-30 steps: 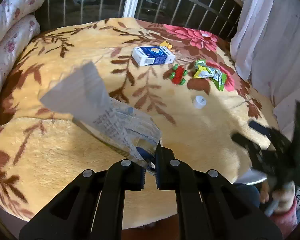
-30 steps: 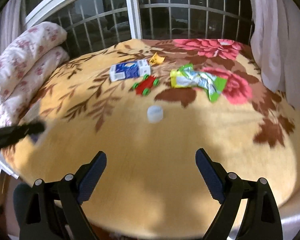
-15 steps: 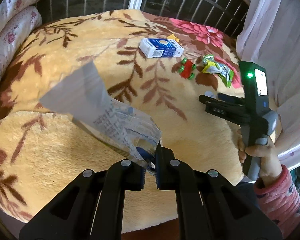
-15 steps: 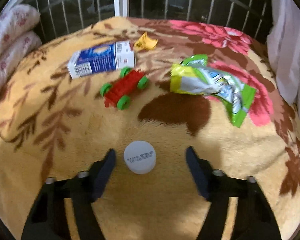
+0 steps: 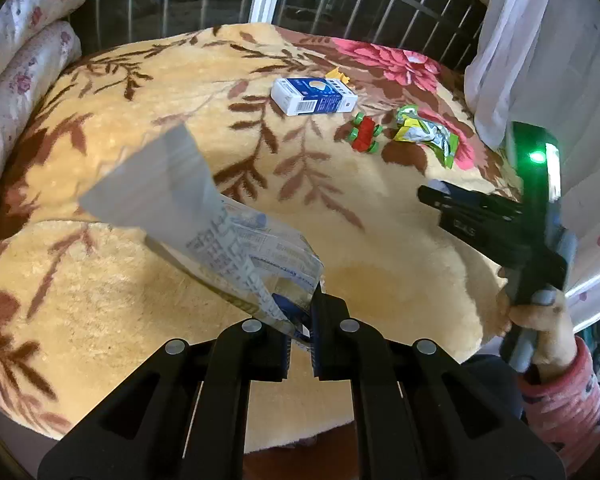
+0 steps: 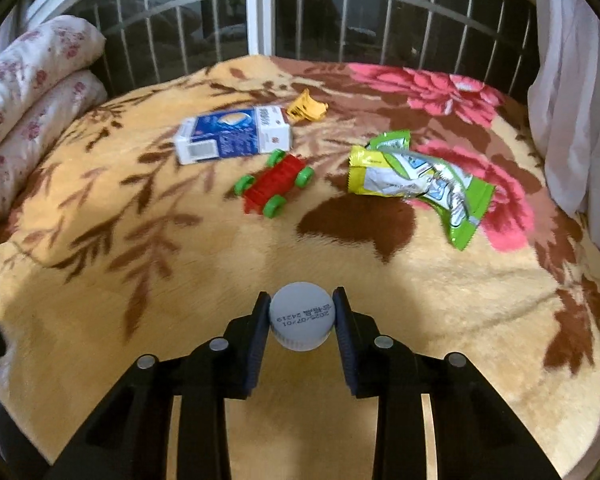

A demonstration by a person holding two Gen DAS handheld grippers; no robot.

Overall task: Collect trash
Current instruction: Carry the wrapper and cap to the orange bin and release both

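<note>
While the left tool (image 5: 300,330) pinches a plastic bag (image 5: 220,236), the right tool (image 6: 302,320) clamps a white cap (image 6: 302,322) on the bed (image 6: 440,320).

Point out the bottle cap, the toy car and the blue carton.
bottle cap (image 6: 302,318), right wrist view, printed top face
toy car (image 6: 275,189), right wrist view, red body
blue carton (image 6: 232,135), right wrist view, blue front panel

White bottle cap (image 6: 302,321), green wrapper (image 6: 420,182), blue carton (image 6: 234,140), on blanket (image 6: 420,300)
</note>
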